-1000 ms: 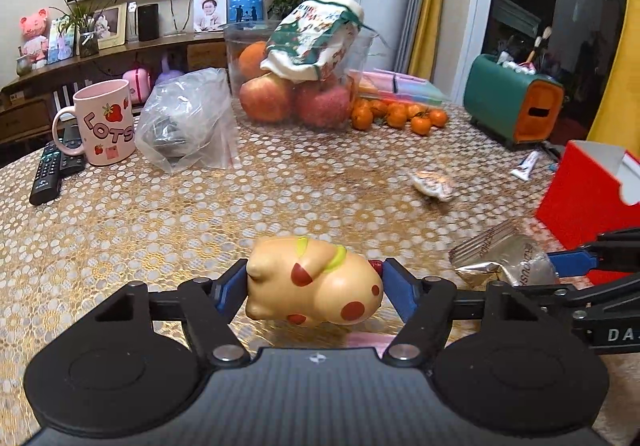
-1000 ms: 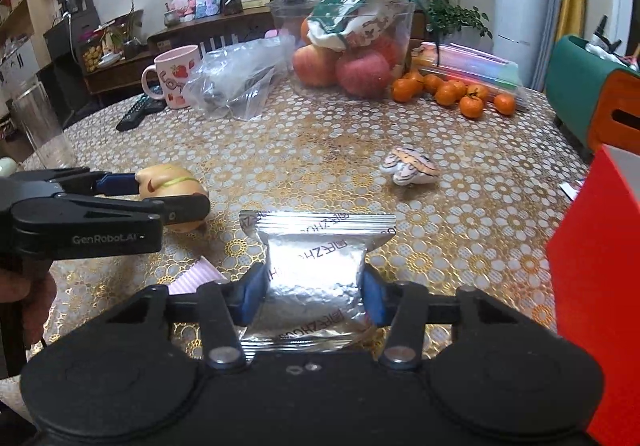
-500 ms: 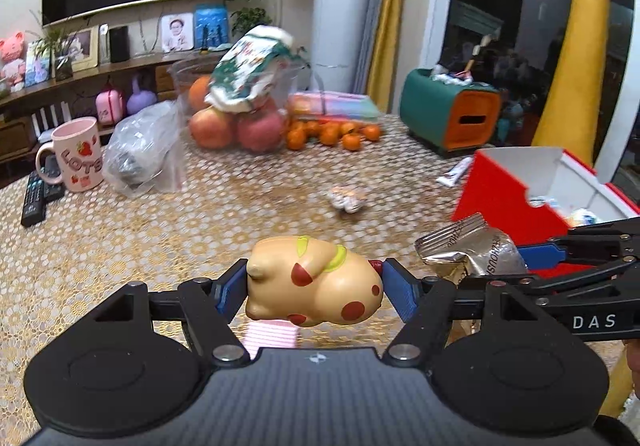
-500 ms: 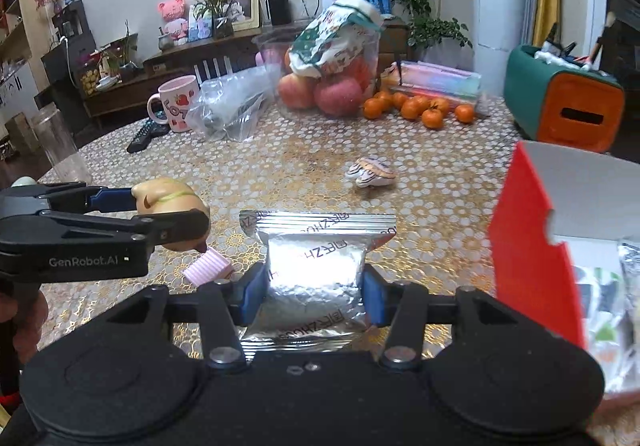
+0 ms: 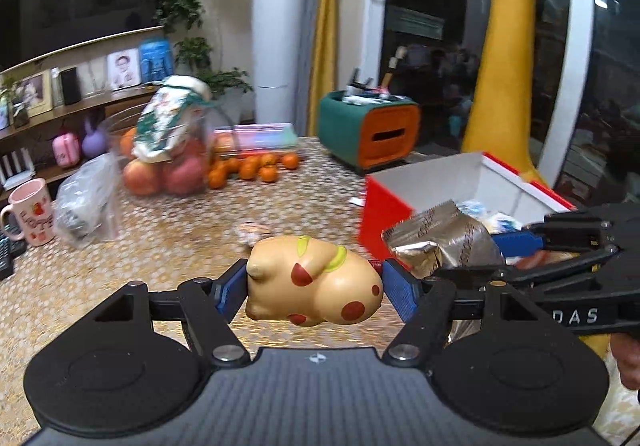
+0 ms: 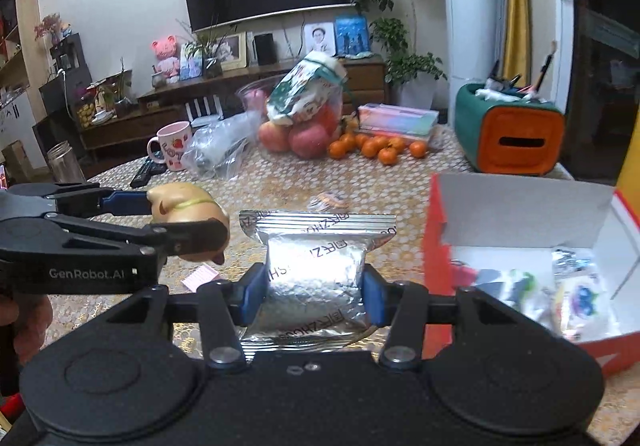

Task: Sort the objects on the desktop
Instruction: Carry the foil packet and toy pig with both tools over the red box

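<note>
The desk (image 6: 280, 190), under a gold patterned cloth, spreads ahead of both sets of jaws. The red box (image 6: 436, 238) stands open just right of the right gripper (image 6: 314, 296) and already holds several small packets and trinkets, so part of the sorting looks done. That gripper's jaws are pinching a silver foil packet (image 6: 316, 266) by its sides, above the desk. The left gripper (image 5: 314, 288) has its jaws clamped on a tan spotted toy (image 5: 316, 282), also clear of the desk, with the box to its right. Both loads are yet to go in. Ahead of the jaws a small wrapped item (image 6: 328, 201) lies loose on the cloth, and a pink slip (image 6: 202, 277) lies below the left gripper; these seem left to sort.
</note>
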Demonstrator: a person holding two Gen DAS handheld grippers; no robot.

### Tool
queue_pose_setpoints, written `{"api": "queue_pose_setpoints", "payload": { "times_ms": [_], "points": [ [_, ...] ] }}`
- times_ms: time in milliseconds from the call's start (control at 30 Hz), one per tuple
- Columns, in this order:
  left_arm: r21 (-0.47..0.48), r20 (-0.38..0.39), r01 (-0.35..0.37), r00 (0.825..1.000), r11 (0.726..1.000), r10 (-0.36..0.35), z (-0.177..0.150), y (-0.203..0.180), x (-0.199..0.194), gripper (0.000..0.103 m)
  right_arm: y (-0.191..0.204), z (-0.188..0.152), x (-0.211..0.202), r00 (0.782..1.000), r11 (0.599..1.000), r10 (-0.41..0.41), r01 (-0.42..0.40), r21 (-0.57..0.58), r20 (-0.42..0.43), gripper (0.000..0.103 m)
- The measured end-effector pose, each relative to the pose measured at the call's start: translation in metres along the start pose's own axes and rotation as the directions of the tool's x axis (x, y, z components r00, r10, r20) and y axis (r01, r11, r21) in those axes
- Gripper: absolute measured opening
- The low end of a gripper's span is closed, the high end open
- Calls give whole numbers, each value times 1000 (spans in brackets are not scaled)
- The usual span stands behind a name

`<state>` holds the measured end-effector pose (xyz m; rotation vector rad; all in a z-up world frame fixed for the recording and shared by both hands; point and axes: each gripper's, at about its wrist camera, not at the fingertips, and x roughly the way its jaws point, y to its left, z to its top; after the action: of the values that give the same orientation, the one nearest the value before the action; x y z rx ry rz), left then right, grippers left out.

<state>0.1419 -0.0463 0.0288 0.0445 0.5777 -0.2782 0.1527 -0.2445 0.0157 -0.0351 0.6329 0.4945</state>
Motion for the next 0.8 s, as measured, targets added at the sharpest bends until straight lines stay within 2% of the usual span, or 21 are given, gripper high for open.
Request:
{"api": "queue_pose_setpoints", "payload": {
  "times_ms": [367,600,800],
  "points": [
    [84,-20,91,996,992,-90,21,-66,13,71,-56,-2,-50,996,997,-74,73,12,47,49],
    [155,-40,158,987,975,-154,33,-111,33,71,-95,-4,-68,988,990,-142,141,25,59,49],
    [198,-64,190,981,962,-181,40,-139,58,71,-131,-4,-75,977,979,-203,200,50,61,49]
  ]
}}
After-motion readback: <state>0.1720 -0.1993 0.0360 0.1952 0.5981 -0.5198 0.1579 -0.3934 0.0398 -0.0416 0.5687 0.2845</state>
